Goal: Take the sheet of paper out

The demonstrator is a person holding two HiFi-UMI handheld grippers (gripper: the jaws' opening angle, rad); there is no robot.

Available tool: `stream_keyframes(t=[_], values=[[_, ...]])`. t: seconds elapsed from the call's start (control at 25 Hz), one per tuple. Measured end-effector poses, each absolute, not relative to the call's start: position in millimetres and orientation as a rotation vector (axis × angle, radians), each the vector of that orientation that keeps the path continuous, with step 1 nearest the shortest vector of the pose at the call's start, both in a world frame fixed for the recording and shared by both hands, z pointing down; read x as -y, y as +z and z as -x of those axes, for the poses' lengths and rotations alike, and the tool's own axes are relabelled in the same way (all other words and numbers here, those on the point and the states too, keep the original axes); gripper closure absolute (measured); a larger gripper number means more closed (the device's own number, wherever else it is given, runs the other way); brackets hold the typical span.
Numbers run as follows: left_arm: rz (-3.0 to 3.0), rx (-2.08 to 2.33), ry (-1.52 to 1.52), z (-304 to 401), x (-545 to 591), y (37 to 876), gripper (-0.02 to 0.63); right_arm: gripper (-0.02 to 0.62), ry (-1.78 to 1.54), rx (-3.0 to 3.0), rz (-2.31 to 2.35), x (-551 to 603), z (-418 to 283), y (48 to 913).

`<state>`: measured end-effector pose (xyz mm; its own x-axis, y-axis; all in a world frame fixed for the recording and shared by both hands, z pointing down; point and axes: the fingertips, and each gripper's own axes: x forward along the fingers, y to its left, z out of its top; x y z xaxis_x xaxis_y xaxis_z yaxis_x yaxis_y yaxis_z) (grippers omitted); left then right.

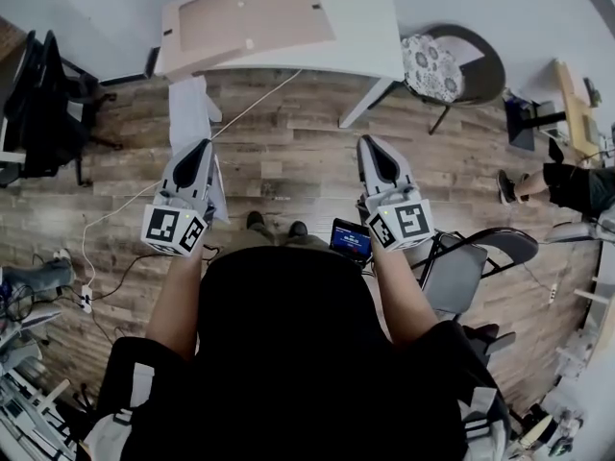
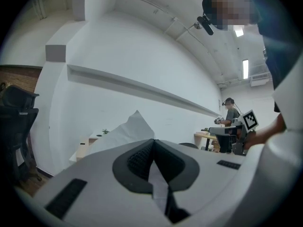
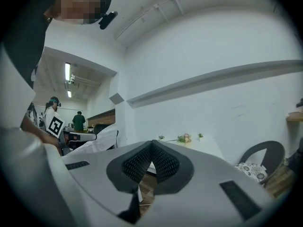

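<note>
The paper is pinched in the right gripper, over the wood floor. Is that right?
No. The paper is pinched in the left gripper, not the right gripper, whose shut jaws hold nothing. The left gripper view shows the paper between its jaws. It does hang over the wood floor.

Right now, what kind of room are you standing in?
Probably an office or workshop room. There is a white table, a black office chair, and a cable trailing across the wood floor.
</note>
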<state>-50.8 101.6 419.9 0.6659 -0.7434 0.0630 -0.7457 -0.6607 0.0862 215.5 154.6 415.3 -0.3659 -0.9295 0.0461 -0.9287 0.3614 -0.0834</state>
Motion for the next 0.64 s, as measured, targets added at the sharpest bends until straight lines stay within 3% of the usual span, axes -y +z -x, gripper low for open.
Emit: stream_keyframes(t=[0.64], values=[[-2.754,1.311,-0.012,29,-119,407,0.601,0.586,-0.145,-2.605,1.727,-166,-237,425]])
